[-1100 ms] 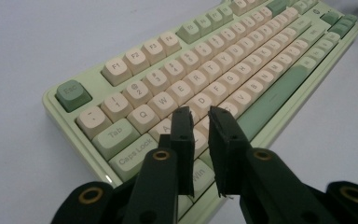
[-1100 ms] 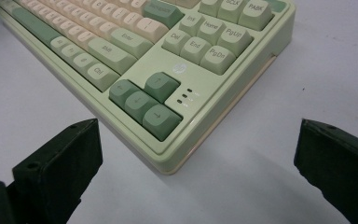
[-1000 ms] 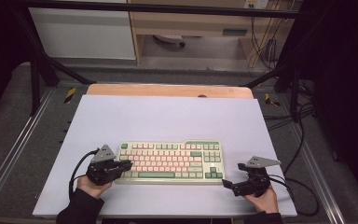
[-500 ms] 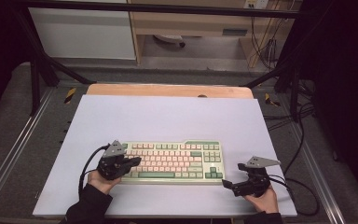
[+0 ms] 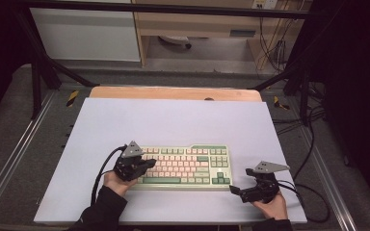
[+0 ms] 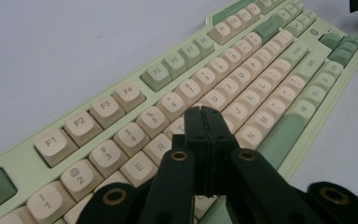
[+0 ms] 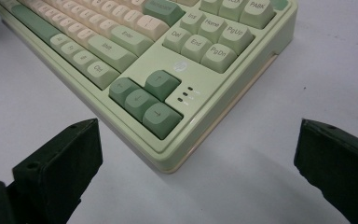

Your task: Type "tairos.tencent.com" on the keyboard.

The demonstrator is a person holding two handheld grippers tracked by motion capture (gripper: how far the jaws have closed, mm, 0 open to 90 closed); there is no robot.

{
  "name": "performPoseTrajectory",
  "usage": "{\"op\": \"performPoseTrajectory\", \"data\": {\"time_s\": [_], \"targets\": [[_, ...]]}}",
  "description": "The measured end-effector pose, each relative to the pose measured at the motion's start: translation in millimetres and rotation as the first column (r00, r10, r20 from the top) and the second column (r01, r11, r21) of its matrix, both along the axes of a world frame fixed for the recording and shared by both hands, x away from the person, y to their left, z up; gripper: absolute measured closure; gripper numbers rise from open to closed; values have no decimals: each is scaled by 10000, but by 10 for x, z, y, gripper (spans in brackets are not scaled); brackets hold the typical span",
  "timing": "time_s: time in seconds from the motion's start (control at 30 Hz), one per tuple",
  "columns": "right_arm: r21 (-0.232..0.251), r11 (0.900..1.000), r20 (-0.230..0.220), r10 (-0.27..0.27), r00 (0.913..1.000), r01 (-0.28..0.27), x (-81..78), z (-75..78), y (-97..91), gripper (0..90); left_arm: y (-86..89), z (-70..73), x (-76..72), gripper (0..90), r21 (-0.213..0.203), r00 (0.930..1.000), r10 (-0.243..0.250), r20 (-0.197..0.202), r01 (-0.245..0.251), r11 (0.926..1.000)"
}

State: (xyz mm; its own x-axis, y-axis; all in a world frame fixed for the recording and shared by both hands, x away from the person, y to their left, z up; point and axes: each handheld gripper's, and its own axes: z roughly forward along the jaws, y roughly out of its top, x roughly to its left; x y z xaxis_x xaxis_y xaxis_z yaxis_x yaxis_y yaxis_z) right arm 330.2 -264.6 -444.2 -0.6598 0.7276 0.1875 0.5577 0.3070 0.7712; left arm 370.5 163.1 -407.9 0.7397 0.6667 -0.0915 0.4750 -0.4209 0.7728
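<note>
Keyboard (image 5: 185, 166), cream and green, lies flat at the 6 o'clock part of the white table (image 5: 173, 120), long side across the person's front. Its alphanumeric block is cream; modifiers, space bar and arrow cluster (image 7: 144, 100) are green.

Left hand-held gripper (image 5: 147, 163) sits over the keyboard's 9 o'clock end, jaws pressed together with nothing between them, so the closed tips (image 6: 204, 114) form one narrow point. In the left gripper view that point hangs above the upper letter rows, just below the number-row keys (image 6: 151, 122); whether it touches a cap cannot be told. The step in hand appears to be a single key press with the closed tip.

To do it well: keep the jaws together, centre the tip on one cap, and descend straight down, not at a slant, since the caps stand close and a slanted approach would likely catch a neighbour. Press gently and lift straight off; the board rests loose on the table and could slide under a sideways push.

Right hand-held gripper (image 5: 236, 190) rests on the table at the keyboard's 4 o'clock corner, jaws wide apart, holding nothing. The right gripper view shows that corner (image 7: 170, 163) lying between the two jaws but apart from both. It is well placed to steady the case edge if the board shifts.
</note>
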Motion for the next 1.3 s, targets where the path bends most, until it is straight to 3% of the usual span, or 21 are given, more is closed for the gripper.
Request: {"op": "performPoseTrajectory", "data": {"time_s": [0.37, 1.3], "targets": [[-18, 10000, 13, 34, 10000, -34, 1, -3, -1, 15, -151, -105, 109, 896, 331, 9997, 198, -145, -193, 9993], [-45, 10000, -39, 35, 10000, -35, -1, -6, 4, 15, -169, -202, 158, 896, 450, 9993, 230, -280, -217, 9988]]}}
